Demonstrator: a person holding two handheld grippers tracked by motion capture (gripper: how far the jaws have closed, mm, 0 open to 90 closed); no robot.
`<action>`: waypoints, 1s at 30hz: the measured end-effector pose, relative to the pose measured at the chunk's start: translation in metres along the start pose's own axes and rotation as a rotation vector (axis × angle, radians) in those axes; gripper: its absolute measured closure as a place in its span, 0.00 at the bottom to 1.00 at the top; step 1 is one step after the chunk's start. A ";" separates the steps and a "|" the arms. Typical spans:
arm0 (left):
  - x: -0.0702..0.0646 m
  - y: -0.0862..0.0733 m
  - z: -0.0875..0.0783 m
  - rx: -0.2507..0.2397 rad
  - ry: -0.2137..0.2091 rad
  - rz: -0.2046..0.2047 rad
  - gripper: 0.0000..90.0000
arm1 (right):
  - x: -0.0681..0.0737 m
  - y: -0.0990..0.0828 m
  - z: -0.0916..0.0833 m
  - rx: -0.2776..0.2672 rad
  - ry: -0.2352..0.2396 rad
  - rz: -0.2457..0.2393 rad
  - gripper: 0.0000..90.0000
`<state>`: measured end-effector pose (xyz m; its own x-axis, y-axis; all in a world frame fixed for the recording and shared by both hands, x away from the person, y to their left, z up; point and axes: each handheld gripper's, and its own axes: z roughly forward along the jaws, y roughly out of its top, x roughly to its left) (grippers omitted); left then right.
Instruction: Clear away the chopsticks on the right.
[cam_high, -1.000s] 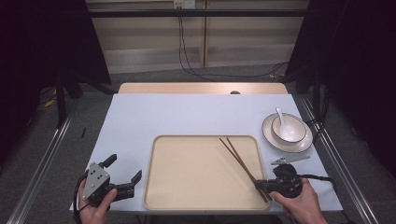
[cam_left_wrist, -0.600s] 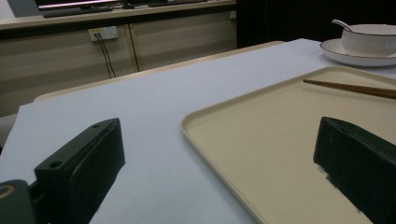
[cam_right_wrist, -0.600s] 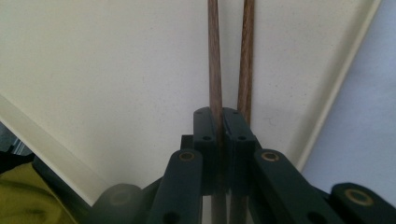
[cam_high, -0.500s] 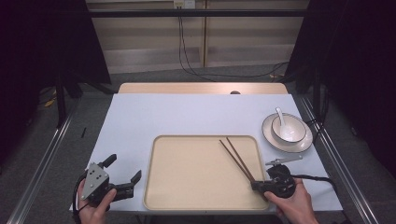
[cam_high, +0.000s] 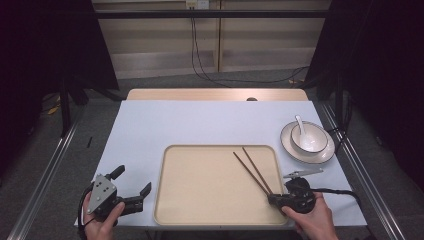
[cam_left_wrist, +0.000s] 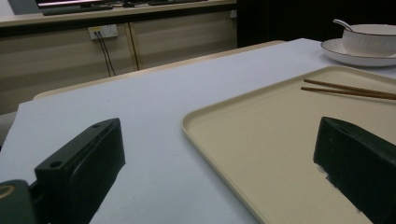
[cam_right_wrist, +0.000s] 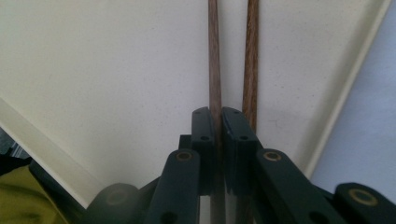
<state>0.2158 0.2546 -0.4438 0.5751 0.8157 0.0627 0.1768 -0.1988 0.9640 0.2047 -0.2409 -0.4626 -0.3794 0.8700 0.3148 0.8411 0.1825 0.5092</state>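
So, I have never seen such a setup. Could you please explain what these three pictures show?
A person sits at a table with a hand-held two-jaw gripper in each hand. The high view looks down from above; each gripper view comes from a camera riding on that gripper.

On the table lie a tray with two chopsticks, and a bowl with a spoon on a plate.

The right gripper is shut on one chopstick. The left gripper is open and holds nothing.

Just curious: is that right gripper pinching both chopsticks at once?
No: the right gripper clamps one chopstick; the other chopstick lies outside its jaws.
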 end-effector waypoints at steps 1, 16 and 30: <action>0.000 0.000 0.000 0.004 0.003 -0.003 0.02 | 0.000 0.000 0.000 -0.001 0.002 0.001 0.92; 0.000 0.000 0.000 0.004 0.013 -0.006 0.02 | -0.001 -0.001 -0.011 -0.073 0.056 -0.050 0.59; -0.003 -0.001 -0.001 0.027 0.006 -0.019 0.02 | -0.036 -0.002 -0.054 -0.295 0.044 -0.209 0.15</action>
<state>0.2136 0.2528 -0.4448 0.5668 0.8226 0.0461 0.2091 -0.1978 0.9577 0.1962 -0.2968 -0.4315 -0.5533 0.8059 0.2107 0.5985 0.2087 0.7734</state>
